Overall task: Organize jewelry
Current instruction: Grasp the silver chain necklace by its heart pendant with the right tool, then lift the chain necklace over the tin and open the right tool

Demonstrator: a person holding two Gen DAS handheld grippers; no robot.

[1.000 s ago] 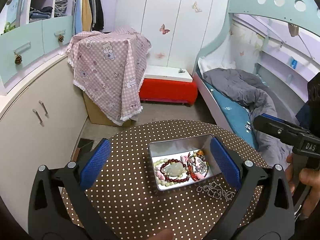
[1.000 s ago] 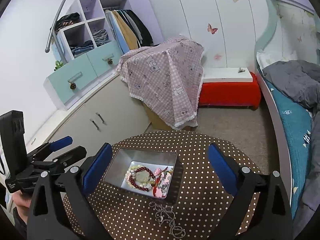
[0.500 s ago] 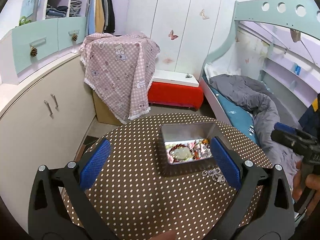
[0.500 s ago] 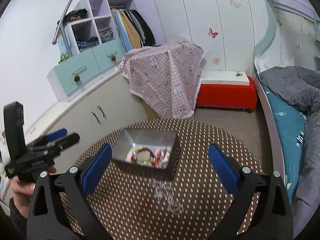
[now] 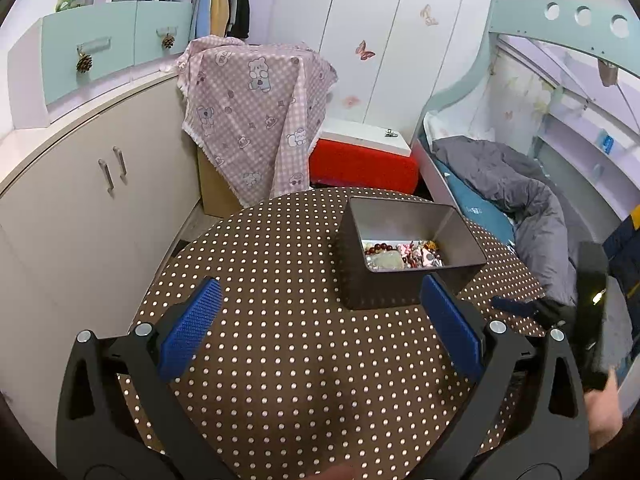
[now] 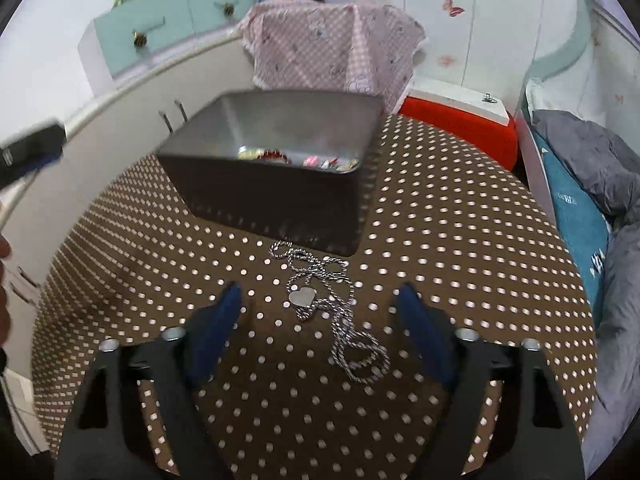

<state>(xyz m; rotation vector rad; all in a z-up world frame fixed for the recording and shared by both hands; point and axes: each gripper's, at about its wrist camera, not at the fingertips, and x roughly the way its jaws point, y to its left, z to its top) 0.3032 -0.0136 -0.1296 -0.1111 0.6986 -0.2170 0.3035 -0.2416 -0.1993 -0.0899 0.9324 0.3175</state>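
Note:
A grey metal tin (image 5: 460, 228) stands on the round brown polka-dot table (image 5: 280, 280); it holds bead bracelets and pink trinkets (image 5: 400, 254). The tin also shows in the right wrist view (image 6: 276, 200). A silver chain necklace with a heart pendant (image 6: 320, 304) lies on the table (image 6: 460, 240) just in front of the tin. My right gripper (image 6: 320, 320) is open and low over the table, its jaws on either side of the necklace. My left gripper (image 5: 320, 312) is open and empty, near the tin's front left. The right gripper's tip also shows in the left wrist view (image 5: 516, 306).
White cabinets (image 5: 80, 200) stand left of the table. A box draped in pink checked cloth (image 5: 256, 112) and a red storage box (image 5: 360, 164) stand behind it. A bed with a grey duvet (image 5: 520, 200) runs along the right.
Both grippers have dropped lower toward the table. The right gripper has closed in on the necklace, which now lies between its jaws. The left gripper has swung left of the tin.

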